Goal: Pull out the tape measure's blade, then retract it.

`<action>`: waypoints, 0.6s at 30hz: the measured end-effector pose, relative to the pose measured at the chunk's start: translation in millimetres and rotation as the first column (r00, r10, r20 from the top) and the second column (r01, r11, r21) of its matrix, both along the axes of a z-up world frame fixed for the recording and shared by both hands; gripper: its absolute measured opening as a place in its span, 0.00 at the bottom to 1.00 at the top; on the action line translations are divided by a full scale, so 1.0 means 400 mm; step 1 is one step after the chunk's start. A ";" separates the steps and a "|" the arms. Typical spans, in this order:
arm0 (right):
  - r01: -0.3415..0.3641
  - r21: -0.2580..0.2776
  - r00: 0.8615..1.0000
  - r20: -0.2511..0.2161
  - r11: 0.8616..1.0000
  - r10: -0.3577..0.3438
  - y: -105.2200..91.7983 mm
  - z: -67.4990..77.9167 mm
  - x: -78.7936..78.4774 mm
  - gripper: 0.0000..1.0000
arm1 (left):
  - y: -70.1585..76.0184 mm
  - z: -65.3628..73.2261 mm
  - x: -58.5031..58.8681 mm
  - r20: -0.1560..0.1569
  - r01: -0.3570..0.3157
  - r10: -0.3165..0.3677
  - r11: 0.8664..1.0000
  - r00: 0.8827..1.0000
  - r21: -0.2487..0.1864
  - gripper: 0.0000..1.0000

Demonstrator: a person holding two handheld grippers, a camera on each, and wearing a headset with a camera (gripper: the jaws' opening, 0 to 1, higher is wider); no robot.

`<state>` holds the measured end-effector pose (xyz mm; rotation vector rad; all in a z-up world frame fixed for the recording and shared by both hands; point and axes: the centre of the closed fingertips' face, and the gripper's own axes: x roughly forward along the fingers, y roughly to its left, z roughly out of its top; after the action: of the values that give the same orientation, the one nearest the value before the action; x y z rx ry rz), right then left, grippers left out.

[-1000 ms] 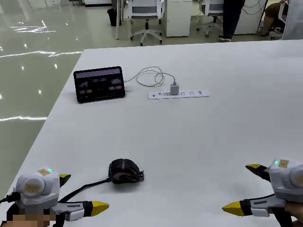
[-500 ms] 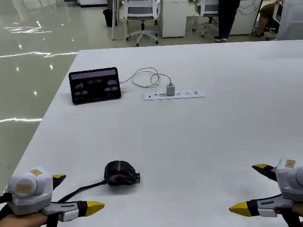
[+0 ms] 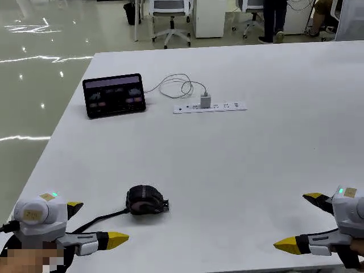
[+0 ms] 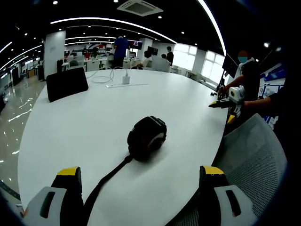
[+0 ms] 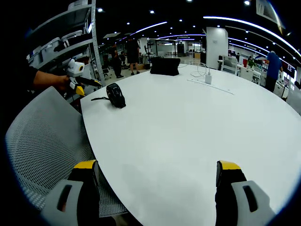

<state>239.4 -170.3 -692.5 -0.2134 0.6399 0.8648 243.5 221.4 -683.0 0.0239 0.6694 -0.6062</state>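
Head view: the left gripper (image 3: 96,223) holds its jaws spread wide, with the black tape measure (image 3: 145,200) lying on the white table (image 3: 239,165) just ahead of them. The right gripper (image 3: 297,220), jaws likewise spread, is well apart from it.

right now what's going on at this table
A person holds a claw in each hand at a white table. The left claw and right claw are both open and empty. The black tape measure lies on the table just ahead of the left claw, untouched, its strap trailing toward that claw; no blade is pulled out yet. A tablet and power strip sit farther back.
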 end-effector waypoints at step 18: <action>0.002 0.001 1.000 0.002 1.000 -0.002 -0.009 0.000 0.003 1.00 | 0.011 0.004 0.001 -0.002 -0.018 0.018 1.000 1.000 -0.001 1.00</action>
<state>240.5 -174.0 -692.5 -0.2133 0.6377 0.8630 244.1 225.9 -681.6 0.0164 0.6711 -0.5893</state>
